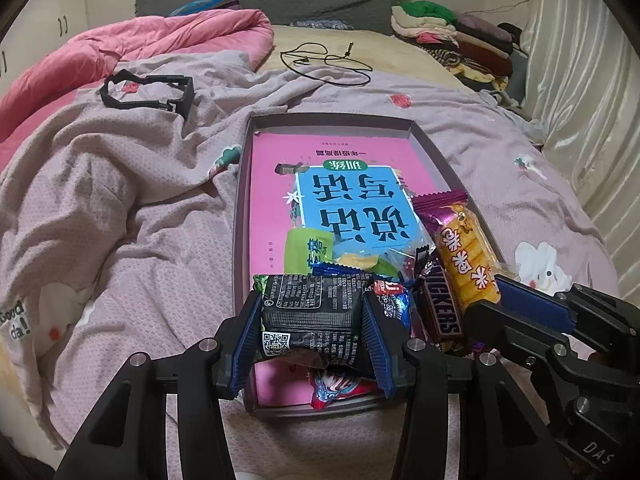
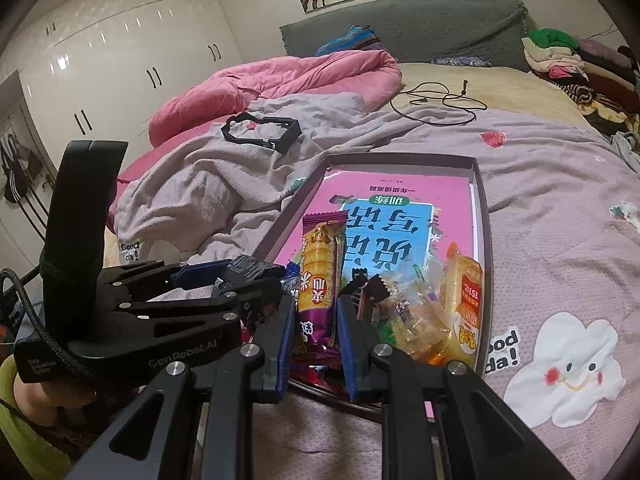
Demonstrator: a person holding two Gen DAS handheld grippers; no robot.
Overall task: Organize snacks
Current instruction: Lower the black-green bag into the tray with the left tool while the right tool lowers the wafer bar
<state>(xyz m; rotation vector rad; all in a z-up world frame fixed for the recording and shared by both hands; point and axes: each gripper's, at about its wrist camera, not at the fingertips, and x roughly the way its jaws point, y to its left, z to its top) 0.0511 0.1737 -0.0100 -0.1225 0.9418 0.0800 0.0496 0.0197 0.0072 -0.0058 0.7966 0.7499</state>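
Left claw (image 1: 311,322) is clamping a black packet (image 1: 310,308) over the tray's (image 1: 240,200) near end; right claw (image 2: 313,322) is pinching the purple biscuit pack (image 2: 320,276) beside it; either slick wrapper could be slipping free.

We see a shallow tray (image 1: 430,148) lying on a bedspread (image 1: 120,208) in the middle of a bed, with a book (image 1: 340,176) flat inside it and a heap of snacks piled on the book's near end. At the heap's left, a dark packet (image 1: 312,320) sits between the pads of the left gripper (image 1: 314,344); to its right lie a chocolate bar (image 1: 440,308) and, beside that, a long cracker pack (image 2: 320,280) held by the right gripper (image 2: 314,344). At the tray's right wall rests a sausage stick (image 2: 464,300). Behind the tray, a cable (image 1: 328,60) lies on the mattress; to the left rear, a frame (image 1: 148,92) sits on the bedspread before a bunched quilt (image 1: 172,36). Folded clothes (image 1: 452,36) are stacked at the far right.
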